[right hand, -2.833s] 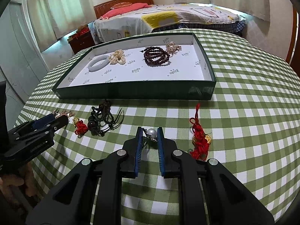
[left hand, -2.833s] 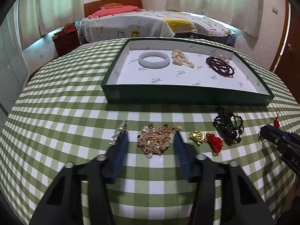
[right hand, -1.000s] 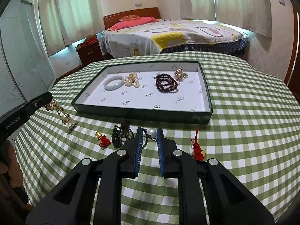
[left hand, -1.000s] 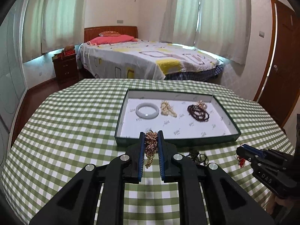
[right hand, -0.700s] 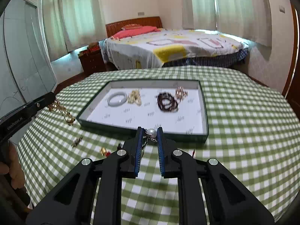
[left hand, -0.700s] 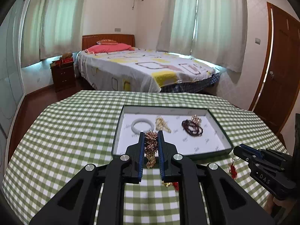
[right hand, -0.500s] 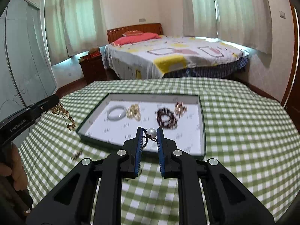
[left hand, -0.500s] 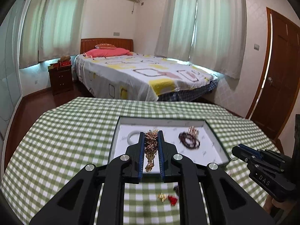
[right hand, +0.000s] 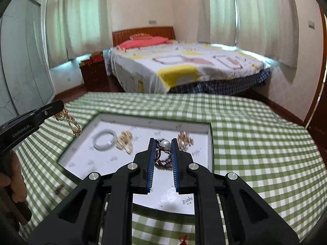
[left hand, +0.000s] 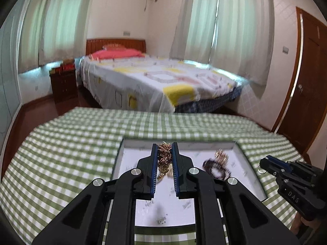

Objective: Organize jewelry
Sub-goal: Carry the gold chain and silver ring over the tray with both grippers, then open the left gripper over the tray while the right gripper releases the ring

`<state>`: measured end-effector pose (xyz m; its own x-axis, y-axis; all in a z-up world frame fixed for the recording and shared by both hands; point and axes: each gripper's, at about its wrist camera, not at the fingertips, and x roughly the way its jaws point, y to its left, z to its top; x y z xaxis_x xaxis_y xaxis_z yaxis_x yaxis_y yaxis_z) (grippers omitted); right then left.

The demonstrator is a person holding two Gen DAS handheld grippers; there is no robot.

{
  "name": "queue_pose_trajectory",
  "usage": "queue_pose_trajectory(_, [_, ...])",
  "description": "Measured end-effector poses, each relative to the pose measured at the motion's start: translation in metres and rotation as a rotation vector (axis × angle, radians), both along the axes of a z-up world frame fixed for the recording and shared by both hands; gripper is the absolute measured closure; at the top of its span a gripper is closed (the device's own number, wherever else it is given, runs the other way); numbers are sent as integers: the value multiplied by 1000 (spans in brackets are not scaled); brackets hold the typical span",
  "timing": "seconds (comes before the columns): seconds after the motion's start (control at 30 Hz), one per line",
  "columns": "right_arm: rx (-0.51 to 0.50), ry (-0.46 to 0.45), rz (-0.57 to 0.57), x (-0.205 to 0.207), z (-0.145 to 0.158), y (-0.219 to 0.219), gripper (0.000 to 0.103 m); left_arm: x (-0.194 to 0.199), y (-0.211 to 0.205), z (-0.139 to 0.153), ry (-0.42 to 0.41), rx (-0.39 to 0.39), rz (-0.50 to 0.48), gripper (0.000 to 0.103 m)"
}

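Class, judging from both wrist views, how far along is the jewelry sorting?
Done: a pale bangle, a gold piece and dark beads lie in the tray. In hand: the left tool grips a gold chain; the right tool grips a pearl piece. Left: a red charm on the tablecloth.

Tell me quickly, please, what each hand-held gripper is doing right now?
Left hand-held gripper: closed on a gold chain.
Right hand-held gripper: closed on a pearl ring.
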<state>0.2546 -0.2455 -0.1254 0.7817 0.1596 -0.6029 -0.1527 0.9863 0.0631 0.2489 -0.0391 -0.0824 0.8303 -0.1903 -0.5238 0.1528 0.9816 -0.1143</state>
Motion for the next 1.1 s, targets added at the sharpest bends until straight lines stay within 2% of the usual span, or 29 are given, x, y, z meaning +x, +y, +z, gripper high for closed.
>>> queue_pose_trajectory(0.13, [-5, 95, -6, 18, -37, -4, 87, 15, -3, -38, 85, 31, 2, 89])
queue_pose_trajectory(0.27, [-15, 155, -13, 30, -60, -7, 87, 26, -3, -63, 155, 45, 5, 89])
queue_pose_trajectory(0.5, [-17, 210, -16, 39, -76, -10, 87, 31, 3, -77, 201, 57, 14, 89])
queue_pose_trajectory(0.6, [-22, 206, -15, 38, -77, -9, 86, 33, 3, -82, 220, 58, 15, 89])
queue_pose_trajectory(0.7, [-22, 204, -6, 38, -77, -7, 79, 34, 3, -89, 245, 66, 16, 87])
queue_pose_trajectory(0.77, [-24, 196, -10, 37, -76, -7, 62, 35, 3, -92, 258, 62, 19, 87])
queue_pose_trajectory(0.8, [-19, 196, -11, 37, -75, -8, 62, 35, 4, -92, 261, 59, 21, 87])
queue_pose_trajectory(0.83, [-17, 196, -13, 36, -75, -8, 62, 35, 5, -93, 264, 56, 22, 84])
queue_pose_trajectory(0.87, [-16, 195, -15, 36, -74, -9, 62, 34, 5, -93, 266, 56, 23, 72])
queue_pose_trajectory(0.93, [-11, 188, -19, 33, -70, -10, 62, 31, 6, -92, 258, 56, 29, 60])
queue_pose_trajectory(1.1, [2, 162, -29, 24, -58, -10, 62, 24, 6, -86, 246, 50, 30, 57])
